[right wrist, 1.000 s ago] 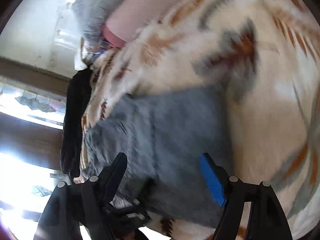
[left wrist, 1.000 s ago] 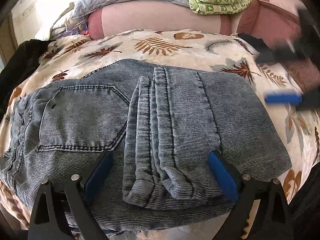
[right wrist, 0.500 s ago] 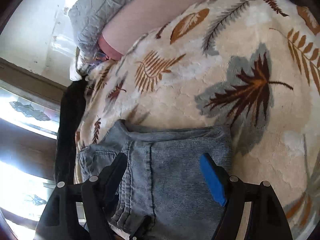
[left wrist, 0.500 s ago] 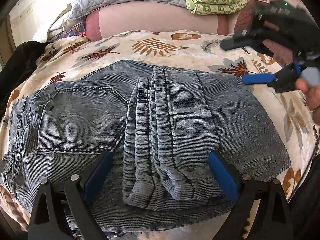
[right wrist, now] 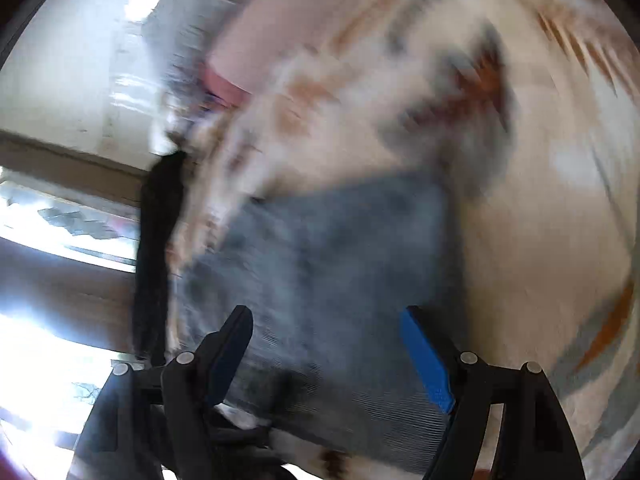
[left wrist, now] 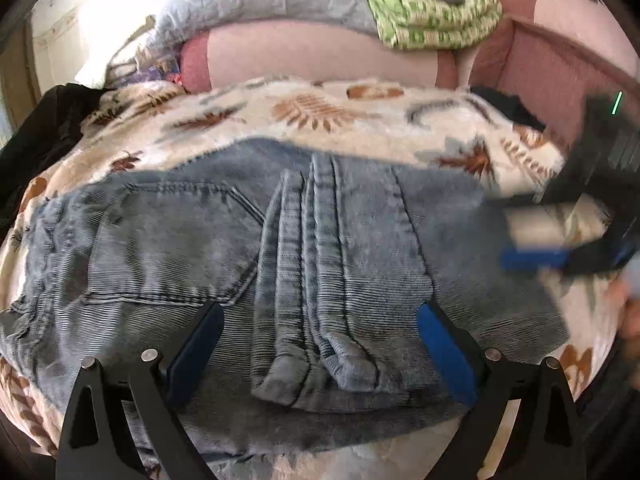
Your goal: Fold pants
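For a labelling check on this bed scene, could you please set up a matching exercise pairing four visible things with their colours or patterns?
Things:
1. folded denim pants
2. plush bed blanket
3. crumpled cloth on the pillows
4. pads on the fingers of the left gripper

Descriptions:
A. cream with brown and grey leaf prints
B. solid blue
C. green with a white pattern
D. faded blue-grey with darker seams

Pairs: 1-D, 2-A, 3-C, 4-B

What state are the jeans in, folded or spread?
Folded: the jeans lie doubled on the leaf-print blanket, leg hems stacked over the back-pocket layer.
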Motion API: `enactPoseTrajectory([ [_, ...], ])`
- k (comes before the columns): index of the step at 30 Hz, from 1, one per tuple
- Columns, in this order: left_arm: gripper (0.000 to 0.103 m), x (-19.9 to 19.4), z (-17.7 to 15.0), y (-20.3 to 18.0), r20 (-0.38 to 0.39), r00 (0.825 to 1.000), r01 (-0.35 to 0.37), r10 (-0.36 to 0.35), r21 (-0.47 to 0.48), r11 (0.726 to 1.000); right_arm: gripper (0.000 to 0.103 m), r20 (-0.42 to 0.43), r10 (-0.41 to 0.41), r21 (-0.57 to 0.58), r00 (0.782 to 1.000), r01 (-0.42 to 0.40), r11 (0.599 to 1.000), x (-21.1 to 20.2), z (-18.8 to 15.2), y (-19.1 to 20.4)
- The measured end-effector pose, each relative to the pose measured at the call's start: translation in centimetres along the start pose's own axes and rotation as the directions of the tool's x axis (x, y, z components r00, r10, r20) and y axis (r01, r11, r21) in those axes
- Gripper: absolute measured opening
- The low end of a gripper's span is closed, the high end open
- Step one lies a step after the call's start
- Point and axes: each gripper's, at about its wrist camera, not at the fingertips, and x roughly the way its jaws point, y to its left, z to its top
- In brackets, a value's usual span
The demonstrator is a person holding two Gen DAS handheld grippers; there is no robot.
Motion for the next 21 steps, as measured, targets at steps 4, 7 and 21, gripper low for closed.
enactPoseTrajectory([
  [4, 0.097, -2.4, -0.4, 0.5, 0.067, 0.997, -0.034, 0.035, -0.017, 0.999, 0.079, 0.055, 0.068, -0.038, 0.996, -0.066, 0.997, -2.8, -0.5, 1.8],
  [7, 0.097, -4.2, -0.4, 1.1, 0.089, 0.994, -0.058, 0.062, -0.051, 0.997, 0.08, 0.056, 0.088, -0.094, 0.995, -0.083, 0.992, -3.5, -1.8, 2.7],
  [21, 0.097, -11.2, -5.1, 16.6, 0.114, 0.977, -0.076, 0.179, -0.6, 0.797, 0.084, -0.009, 0.048, -0.25, 0.999, -0.049, 0.967, -1.7, -4.1, 8.0],
])
